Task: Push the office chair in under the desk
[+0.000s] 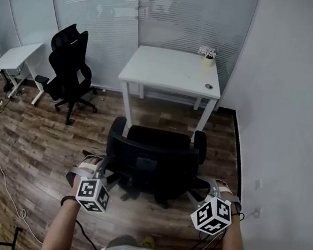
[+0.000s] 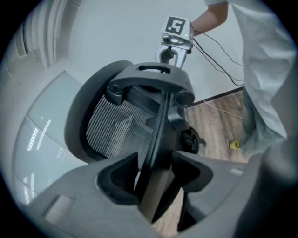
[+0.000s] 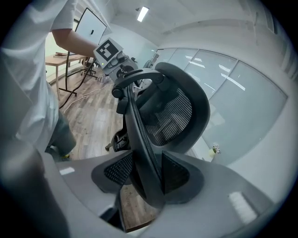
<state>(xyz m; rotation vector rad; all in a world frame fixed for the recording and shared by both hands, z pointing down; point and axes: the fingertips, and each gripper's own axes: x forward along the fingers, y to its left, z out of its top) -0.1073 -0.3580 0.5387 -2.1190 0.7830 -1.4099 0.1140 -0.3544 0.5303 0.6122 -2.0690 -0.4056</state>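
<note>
The left gripper [image 2: 156,169] at 6 o'clock clamps the chair [image 2: 121,125] by its back edge. The right gripper [image 2: 173,58] meets the far edge at 12 o'clock, with wooden floor [image 2: 219,121] at 3 o'clock.

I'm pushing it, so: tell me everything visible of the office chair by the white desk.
The office chair is black, with a mesh back in a plastic frame, two armrests and a base on the wood floor. It stands upright facing the desk, seat not yet under it. The left gripper and right gripper clamp the back's side edges.
</note>
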